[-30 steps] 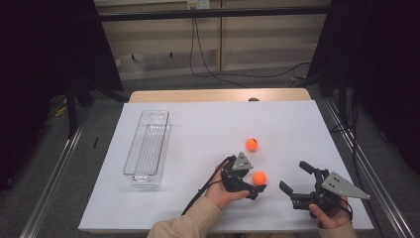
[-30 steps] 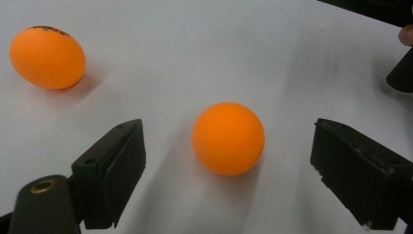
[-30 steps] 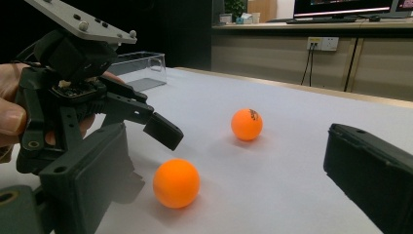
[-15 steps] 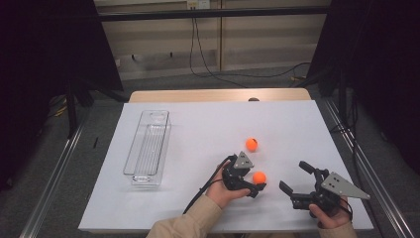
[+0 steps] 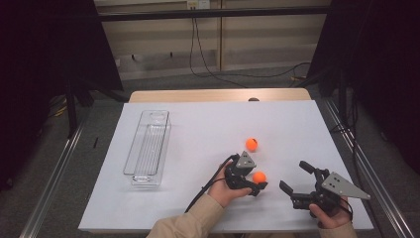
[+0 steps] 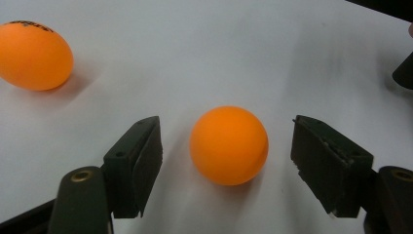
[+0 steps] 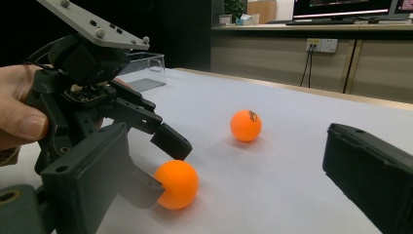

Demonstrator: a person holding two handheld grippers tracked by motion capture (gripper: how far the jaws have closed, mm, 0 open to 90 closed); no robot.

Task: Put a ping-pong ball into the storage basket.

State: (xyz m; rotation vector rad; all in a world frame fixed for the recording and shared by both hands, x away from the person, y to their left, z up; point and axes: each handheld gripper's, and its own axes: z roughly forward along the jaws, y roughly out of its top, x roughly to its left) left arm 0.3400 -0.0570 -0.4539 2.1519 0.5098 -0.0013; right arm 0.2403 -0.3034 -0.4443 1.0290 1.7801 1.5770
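Observation:
An orange ball (image 5: pixel 259 177) (image 6: pixel 229 145) (image 7: pixel 177 184) rests on the white table between the jaws of my left gripper (image 5: pixel 257 181) (image 6: pixel 226 132) (image 7: pixel 158 165). The jaws have just been closing, and a gap still shows on each side of the ball, so the pads do not press on it. A second orange ball (image 5: pixel 251 144) (image 6: pixel 34 56) (image 7: pixel 246 125) lies a little farther back. My right gripper (image 5: pixel 294 176) (image 7: pixel 226 146) is held to the right of the left one, open with nothing between its fingers.
A clear plastic tray (image 5: pixel 148 148) (image 7: pixel 143 68) stands lengthwise on the left part of the white sheet (image 5: pixel 198 124). The table's front edge is close under both hands. Dark frame posts and cables stand beyond the far edge.
The left gripper's jaws have drawn in closer around the near ball. Both hands and both balls have stayed in place.

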